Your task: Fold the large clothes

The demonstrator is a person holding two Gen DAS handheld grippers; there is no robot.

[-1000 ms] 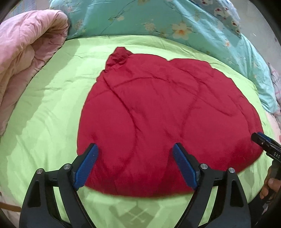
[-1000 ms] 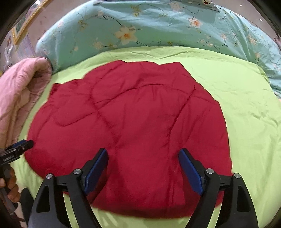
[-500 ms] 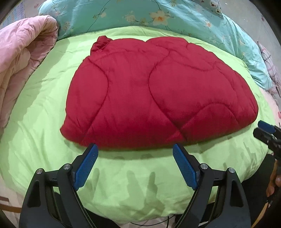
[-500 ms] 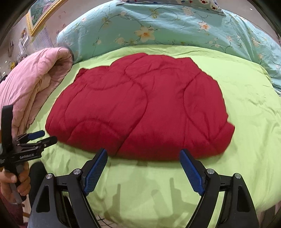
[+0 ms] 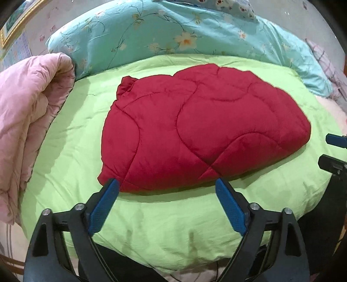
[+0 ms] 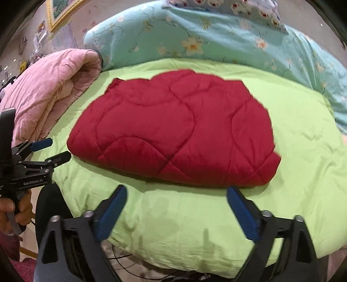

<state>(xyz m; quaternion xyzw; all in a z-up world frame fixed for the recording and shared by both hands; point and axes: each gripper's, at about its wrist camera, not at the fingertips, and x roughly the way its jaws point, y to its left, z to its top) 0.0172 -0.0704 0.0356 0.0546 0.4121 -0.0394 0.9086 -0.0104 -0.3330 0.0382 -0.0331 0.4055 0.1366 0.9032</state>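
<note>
A red quilted garment (image 5: 201,128) (image 6: 173,132) lies folded into a thick flat bundle on the lime green bedcover (image 5: 173,227) (image 6: 177,221). My left gripper (image 5: 167,184) hovers over the bed's near edge, just short of the bundle's front hem, jaws opening wide with nothing between them. My right gripper (image 6: 175,193) hangs likewise in front of the hem's right part, jaws opening, empty. Each gripper shows at the other view's side: the right gripper (image 5: 334,151), the left gripper (image 6: 49,149) held by a hand (image 6: 15,210).
A rolled pink quilt (image 5: 28,121) (image 6: 52,86) lies along the bed's left side. Turquoise floral bedding (image 5: 184,36) (image 6: 216,39) piles up at the far end. A framed picture (image 6: 63,10) hangs on the wall. Floor and cables show below the bed edge.
Both grippers have drawn back off the red bundle toward the near edge of the bed and risen a little. Their jaws stand wider than before. The bundle stays lying folded.
</note>
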